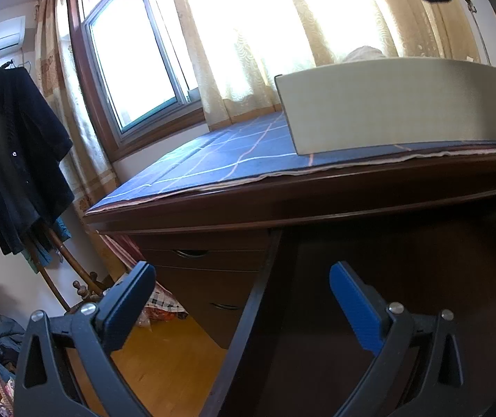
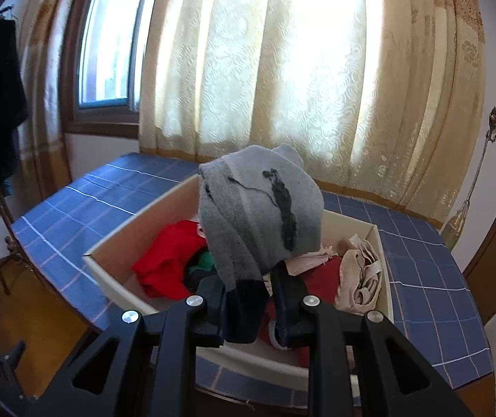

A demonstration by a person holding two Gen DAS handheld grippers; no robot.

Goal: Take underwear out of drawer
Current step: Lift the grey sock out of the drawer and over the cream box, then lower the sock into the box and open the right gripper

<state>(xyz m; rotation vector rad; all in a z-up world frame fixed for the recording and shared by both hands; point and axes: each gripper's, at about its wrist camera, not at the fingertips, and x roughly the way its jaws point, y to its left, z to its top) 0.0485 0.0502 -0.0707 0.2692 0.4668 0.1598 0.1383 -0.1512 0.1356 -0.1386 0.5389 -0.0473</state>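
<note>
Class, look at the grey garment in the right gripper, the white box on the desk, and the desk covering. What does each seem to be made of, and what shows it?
Grey garment: soft knit fabric, probably cotton; it drapes and shows a ribbed weave.
White box: likely matte cardboard; thin, stiff walls with a brownish inside.
Desk covering: blue checked cloth, seemingly woven; frayed edge in the left wrist view.

Between the jaws of the right gripper [image 2: 248, 299] hangs a grey knitted underwear piece [image 2: 258, 208] with a black streak and a dark hem. Beneath the jaws, the white cardboard drawer box [image 2: 108, 260] shows red cloth [image 2: 168, 260], a green scrap [image 2: 206, 260] and beige garments [image 2: 359, 274]. Around it lies a blue tablecloth with a white and pink grid [image 2: 81, 201]. Beyond the jaws hangs a cream patterned curtain [image 2: 282, 69].
</note>
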